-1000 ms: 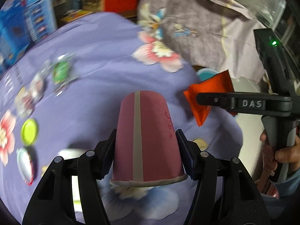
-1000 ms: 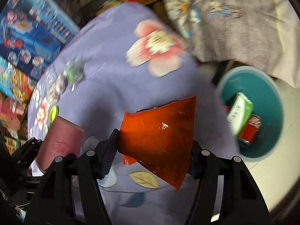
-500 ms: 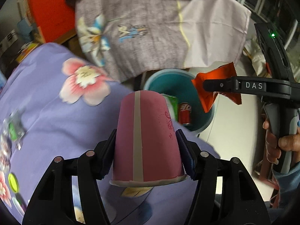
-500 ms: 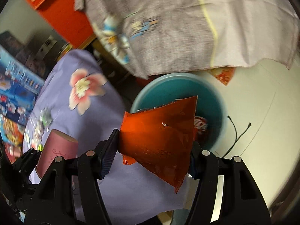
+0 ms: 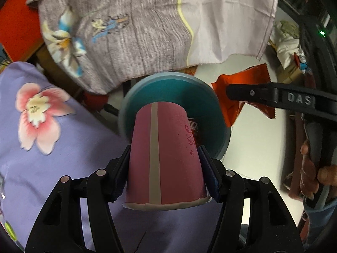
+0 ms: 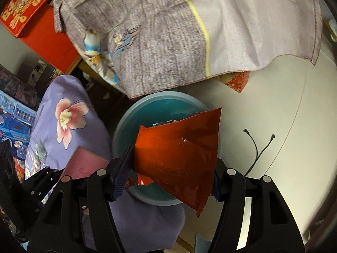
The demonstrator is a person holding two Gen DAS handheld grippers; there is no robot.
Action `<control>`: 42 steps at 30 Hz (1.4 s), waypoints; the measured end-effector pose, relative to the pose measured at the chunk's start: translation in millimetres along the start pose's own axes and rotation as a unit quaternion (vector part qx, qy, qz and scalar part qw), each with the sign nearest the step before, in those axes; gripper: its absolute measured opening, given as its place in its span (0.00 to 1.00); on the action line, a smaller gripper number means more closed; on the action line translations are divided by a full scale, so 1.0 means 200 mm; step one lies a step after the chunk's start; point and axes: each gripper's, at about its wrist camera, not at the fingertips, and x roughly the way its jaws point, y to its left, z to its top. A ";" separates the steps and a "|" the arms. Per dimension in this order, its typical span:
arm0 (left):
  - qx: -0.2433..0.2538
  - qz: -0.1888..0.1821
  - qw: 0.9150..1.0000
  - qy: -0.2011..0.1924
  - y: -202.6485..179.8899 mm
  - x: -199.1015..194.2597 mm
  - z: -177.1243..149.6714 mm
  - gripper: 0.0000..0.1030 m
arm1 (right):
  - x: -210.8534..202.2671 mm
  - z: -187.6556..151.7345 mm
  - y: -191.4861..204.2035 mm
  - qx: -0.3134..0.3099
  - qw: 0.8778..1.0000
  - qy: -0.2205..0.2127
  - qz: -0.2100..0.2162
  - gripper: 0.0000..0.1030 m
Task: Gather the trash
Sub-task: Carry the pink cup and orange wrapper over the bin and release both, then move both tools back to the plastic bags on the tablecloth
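Purple floral cloth (image 5: 63, 168), grey sheet (image 6: 158, 42), black cable (image 6: 256, 151)

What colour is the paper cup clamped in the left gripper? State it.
Pink, with a pale grey vertical stripe: the paper cup in the left gripper shows best in the left wrist view.

A teal bin (image 6: 126, 124) stands on the pale floor (image 6: 273, 105). A black cable (image 6: 256, 147) lies beside it. A purple floral cloth (image 5: 42, 147) adjoins.

A lived-in home, likely a bedroom: a floral purple sheet (image 5: 63, 168), a grey cloth (image 6: 158, 42) draped nearby, red boxes (image 6: 27, 6) (festive print), toy boxes (image 6: 14, 116), and a teal bin (image 6: 168, 107) on pale floor (image 6: 273, 105).
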 end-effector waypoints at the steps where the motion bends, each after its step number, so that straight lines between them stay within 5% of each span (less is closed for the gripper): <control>1: -0.001 0.000 1.000 0.002 -0.01 0.03 0.02 0.63 | 0.01 0.01 -0.01 0.001 1.000 0.001 -0.002 0.58; 3: -0.003 0.001 1.000 0.003 -0.01 0.08 0.05 0.64 | 0.03 0.02 -0.04 0.006 1.000 0.007 -0.004 0.58; 5: -0.009 0.008 1.000 0.010 -0.01 0.12 0.08 0.80 | 0.05 0.02 -0.06 0.007 1.000 0.010 -0.006 0.58; 8: -0.011 0.021 1.000 0.002 0.00 0.13 0.08 0.89 | 0.08 0.03 -0.07 0.007 1.000 0.016 -0.005 0.58; 20: -0.033 0.038 0.999 0.003 0.07 0.09 0.04 0.92 | 0.19 0.05 0.04 -0.019 0.999 0.034 0.009 0.59; 36: -0.070 0.031 0.997 -0.009 0.18 -0.02 -0.04 0.94 | 0.20 0.03 0.18 -0.035 0.998 0.047 0.007 0.83; 42: -0.086 0.034 0.996 -0.015 0.23 -0.08 -0.08 0.95 | 0.18 0.01 0.23 -0.037 0.998 0.054 0.003 0.83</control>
